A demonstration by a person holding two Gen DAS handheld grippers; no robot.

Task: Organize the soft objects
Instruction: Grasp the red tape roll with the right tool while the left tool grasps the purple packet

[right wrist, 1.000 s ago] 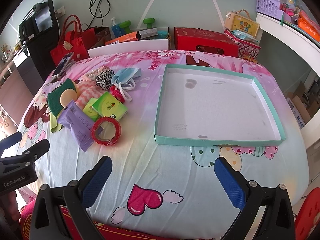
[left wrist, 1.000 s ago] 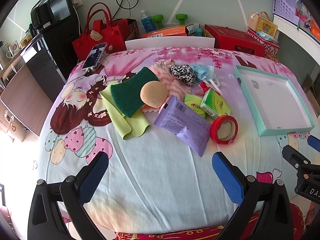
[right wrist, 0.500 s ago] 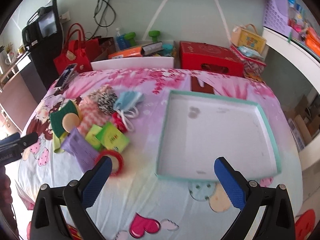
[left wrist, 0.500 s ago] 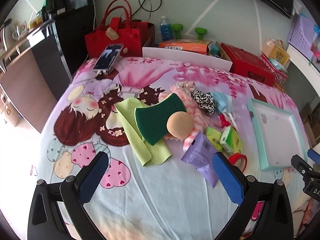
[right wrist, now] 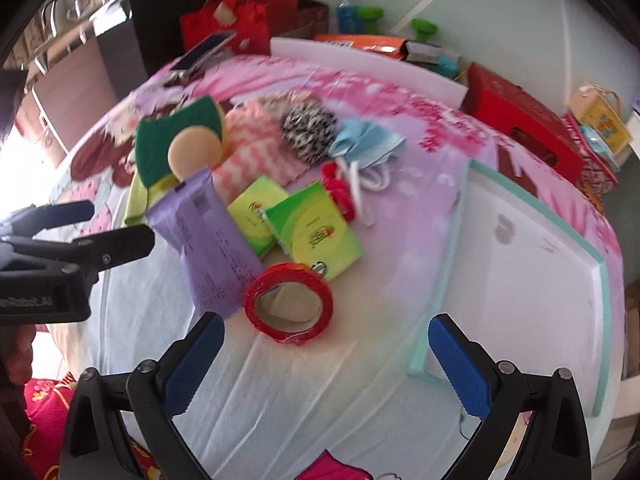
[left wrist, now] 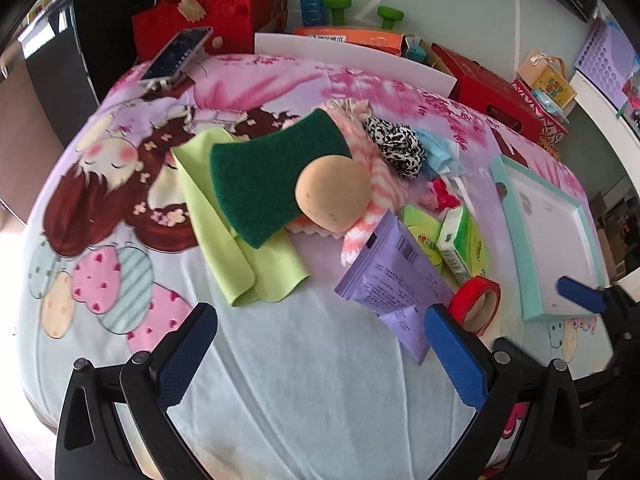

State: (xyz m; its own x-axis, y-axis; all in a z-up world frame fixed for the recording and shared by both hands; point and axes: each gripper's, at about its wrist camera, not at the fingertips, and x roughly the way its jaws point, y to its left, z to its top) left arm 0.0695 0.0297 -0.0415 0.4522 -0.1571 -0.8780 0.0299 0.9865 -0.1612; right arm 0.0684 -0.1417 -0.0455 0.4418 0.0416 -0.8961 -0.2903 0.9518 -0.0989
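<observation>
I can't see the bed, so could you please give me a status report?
Left tool and right tool open, empty. Soft pile untouched. Tray empty. Red tape roll nearest right tool.

my left claw (left wrist: 320,354) and right claw (right wrist: 326,364) are showing matt black plastic arms with dimpled blue pads (left wrist: 186,354). the bedsheet (left wrist: 280,380) is lying as smooth printed cloth. the green scourer (left wrist: 264,178) is looking coarse and fibrous, the round sponge (left wrist: 333,194) finely pitted, the purple packet (left wrist: 394,280) and red tape roll (right wrist: 289,306) glossy.
</observation>
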